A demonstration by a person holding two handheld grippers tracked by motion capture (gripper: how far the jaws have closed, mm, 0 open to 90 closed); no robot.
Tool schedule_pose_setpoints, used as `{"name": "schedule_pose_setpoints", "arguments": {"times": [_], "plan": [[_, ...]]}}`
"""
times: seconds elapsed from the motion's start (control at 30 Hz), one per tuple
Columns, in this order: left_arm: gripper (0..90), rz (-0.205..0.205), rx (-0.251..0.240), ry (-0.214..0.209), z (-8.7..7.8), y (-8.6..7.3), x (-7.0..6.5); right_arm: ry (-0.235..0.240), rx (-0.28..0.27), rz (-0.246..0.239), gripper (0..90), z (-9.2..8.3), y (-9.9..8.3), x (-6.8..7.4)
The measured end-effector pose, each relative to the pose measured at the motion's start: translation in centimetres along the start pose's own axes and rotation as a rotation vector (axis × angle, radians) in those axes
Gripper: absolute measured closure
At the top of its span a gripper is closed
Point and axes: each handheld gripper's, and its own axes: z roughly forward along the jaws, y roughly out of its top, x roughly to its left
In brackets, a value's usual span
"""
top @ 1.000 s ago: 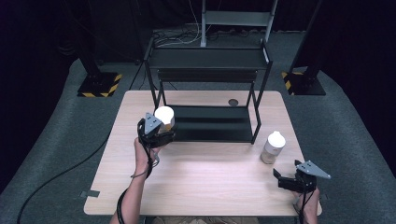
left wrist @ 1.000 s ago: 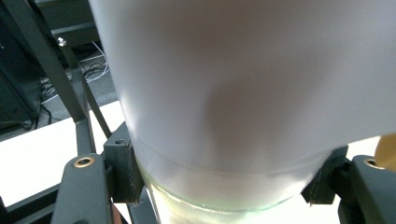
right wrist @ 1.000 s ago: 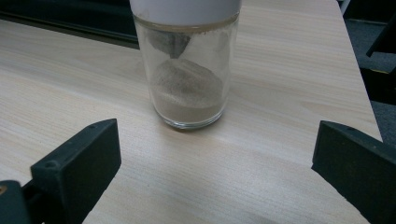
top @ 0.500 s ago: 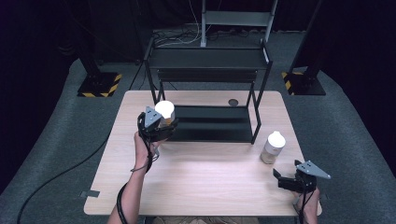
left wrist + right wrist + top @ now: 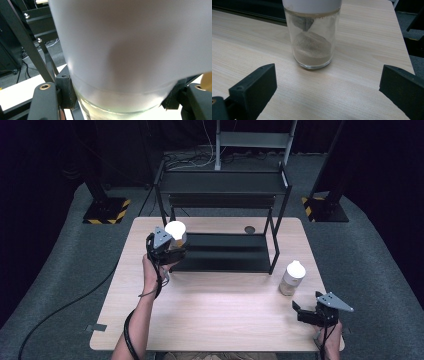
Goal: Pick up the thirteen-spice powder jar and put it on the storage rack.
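Observation:
My left gripper [image 5: 172, 251] is shut on a glass jar with a white lid [image 5: 175, 231], held in the air by the left front post of the black shelf rack [image 5: 225, 205]. In the left gripper view the jar's white lid [image 5: 130, 42] looms very close, and both black jaws press on the glass just under it. A second white-lidded jar [image 5: 292, 277] holding brownish powder stands on the table at the right. My right gripper [image 5: 298, 311] rests open near the front right corner, a little short of that jar [image 5: 313, 37], which stands upright ahead of its spread jaws.
The two-tier black rack stands at the back of the wooden table [image 5: 215, 320]; its lower shelf [image 5: 225, 252] lies just right of the held jar. A dark round hole [image 5: 249, 229] sits in the tabletop behind the rack. Dark floor and stands surround the table.
My left hand has lifted the jar a little and carried it towards the rack. The right gripper and the standing jar have kept still.

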Motion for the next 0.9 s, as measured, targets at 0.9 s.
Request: {"name": "schedule_pose_setpoints", "arguments": {"times": [0.9], "plan": [[30.8,0.003,-0.017,-0.018,0.7,3.6,1.6,0.014,0.021,-0.009,0.0,0.2,0.4,-0.2]]}}
